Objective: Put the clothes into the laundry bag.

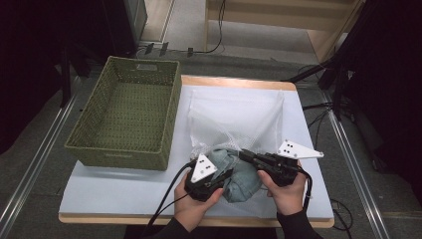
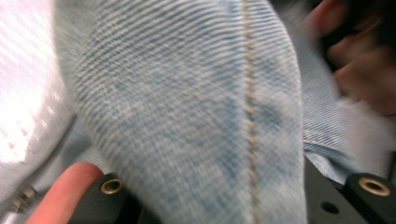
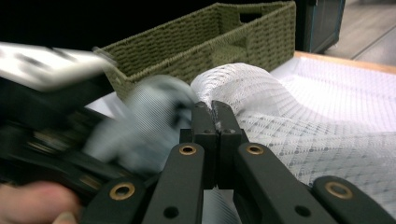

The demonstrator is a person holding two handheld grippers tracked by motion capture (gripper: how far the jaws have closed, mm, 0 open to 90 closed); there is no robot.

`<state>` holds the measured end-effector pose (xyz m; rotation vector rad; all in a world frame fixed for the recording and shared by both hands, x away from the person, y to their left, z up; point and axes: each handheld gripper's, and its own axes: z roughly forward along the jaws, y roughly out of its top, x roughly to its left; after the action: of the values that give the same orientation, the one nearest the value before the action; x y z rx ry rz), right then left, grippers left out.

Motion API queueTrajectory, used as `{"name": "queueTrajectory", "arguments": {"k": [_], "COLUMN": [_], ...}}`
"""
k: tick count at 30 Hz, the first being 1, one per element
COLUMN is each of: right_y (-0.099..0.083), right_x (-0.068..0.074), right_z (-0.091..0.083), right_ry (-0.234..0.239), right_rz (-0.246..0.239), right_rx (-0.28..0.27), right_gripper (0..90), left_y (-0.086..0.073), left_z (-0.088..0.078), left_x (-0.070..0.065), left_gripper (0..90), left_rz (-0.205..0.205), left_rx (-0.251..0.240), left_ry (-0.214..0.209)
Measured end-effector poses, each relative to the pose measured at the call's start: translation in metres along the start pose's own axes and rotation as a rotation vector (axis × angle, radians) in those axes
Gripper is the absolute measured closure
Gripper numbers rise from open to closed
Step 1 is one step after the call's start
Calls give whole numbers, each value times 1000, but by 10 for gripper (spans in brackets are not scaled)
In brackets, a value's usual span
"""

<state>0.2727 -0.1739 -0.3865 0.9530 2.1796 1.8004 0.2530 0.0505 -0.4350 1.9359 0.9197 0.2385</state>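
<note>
Denim, a bundle of faded light-blue cloth [image 1: 240,175], lies at the near edge of the white-covered surface [image 1: 114,191], half inside the mouth of a white mesh laundry bag [image 1: 234,117] that spreads away toward the far side. The left gripper [image 1: 221,174] comes at the bundle from its left, and in the left gripper view the denim with its tan stitched seam bulges between the two black jaws, which are clamped on a fold of it. The right gripper [image 1: 245,154] reaches in from the right; its jaws are pressed together on the rim of the mesh bag, a pinch of white netting showing between the tips in the right gripper view. A green woven rectangular basket [image 1: 127,112] stands on the left, well apart from both grippers, beside the bag's left edge.
</note>
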Motion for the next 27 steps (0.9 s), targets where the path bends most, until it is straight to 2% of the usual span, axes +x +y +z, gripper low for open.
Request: {"name": "queueTrajectory", "arguments": {"k": [1,2,4,6,8,9,11,14,16,17,18,19,21,22,23,24,25,27], "right_y": [-2,-5,-10,-14,-17,-18,-19,-19,-19,-19,-19,-20,-20,-21,-21,-22,-22,-22], "right_x": [-2,-4,-10,-16,-21,-22,-24,-24,-24,-24,-24,-24,-24,-24,-24,-24,-24,-24], "right_z": [0,1,3,4,4,4,4,4,4,4,5,5,6,6,7,8,8,9], "right_ry": [2,-2,-15,-33,-36,-38,-44,-53,-57,-59,-61,-64,-69,-69,-67,-65,-66,-65], "right_rz": [10,20,35,43,57,61,60,54,56,53,54,55,59,60,57,63,60,57], "right_rx": [8,15,30,46,47,49,53,58,56,55,60,63,68,70,70,71,74,80], "right_gripper": [900,900,900,900,900,900,900,900,900,900,900,900,900,900,900,900,900,900], "left_y": [-5,-9,-12,-10,-8,-8,-7,-6,-5,-5,-5,-6,-8,-11,-14,-17,-19,-21], "left_z": [10,16,12,3,-9,-16,-30,-46,-53,-54,-54,-51,-40,-31,-16,-6,0,10], "left_x": [4,8,11,9,4,2,0,-2,-5,-7,-8,-10,-14,-14,-14,-15,-16,-23], "left_gripper": [784,757,683,538,389,344,258,206,203,204,207,216,233,226,200,171,132,159], "left_rz": [-16,-28,-48,-31,6,16,30,38,46,49,40,46,68,57,41,41,52,110], "left_rx": [43,54,33,28,9,-8,-48,-92,-118,-119,-116,-95,-17,34,120,164,183,223], "left_ry": [-10,-43,-88,-119,-121,-117,-141,-129,-97,-99,-124,-130,-94,-91,-67,-65,-56,13]}}
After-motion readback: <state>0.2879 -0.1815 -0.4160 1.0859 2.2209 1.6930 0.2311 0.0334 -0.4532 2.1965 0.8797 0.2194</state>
